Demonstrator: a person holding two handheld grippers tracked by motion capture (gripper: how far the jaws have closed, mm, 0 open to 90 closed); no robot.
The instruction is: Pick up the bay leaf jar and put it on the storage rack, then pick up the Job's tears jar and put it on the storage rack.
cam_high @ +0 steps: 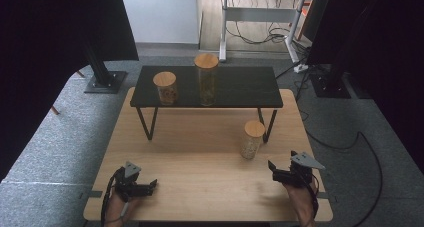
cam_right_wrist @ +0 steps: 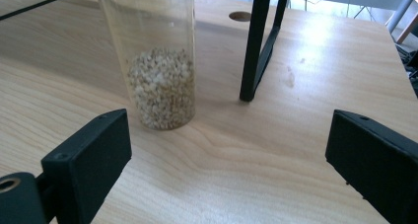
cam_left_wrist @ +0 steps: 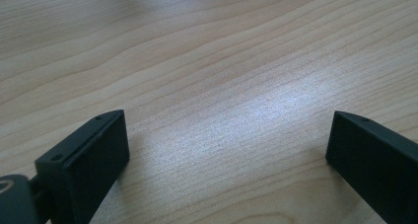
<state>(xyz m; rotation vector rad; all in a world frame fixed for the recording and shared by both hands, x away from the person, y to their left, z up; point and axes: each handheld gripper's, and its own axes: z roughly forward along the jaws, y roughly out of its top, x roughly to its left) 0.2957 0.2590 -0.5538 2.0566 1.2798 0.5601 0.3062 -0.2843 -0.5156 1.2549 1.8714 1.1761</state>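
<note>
The clear glass jar of pale grains with a wooden lid (cam_high: 251, 139) stands on the light wooden table (cam_high: 200, 152), ahead and a little left of the right gripper (cam_high: 273, 168). Just behind it rises the black low shelf (cam_high: 240, 87), bearing two lidded glass jars (cam_high: 206, 79). The left gripper (cam_high: 150, 186) sits well apart, to the left.

Bare table (cam_high: 200, 152) lies ahead; a grain jar (cam_high: 251, 139) and shelf leg (cam_high: 270, 126) stand at right.
</note>
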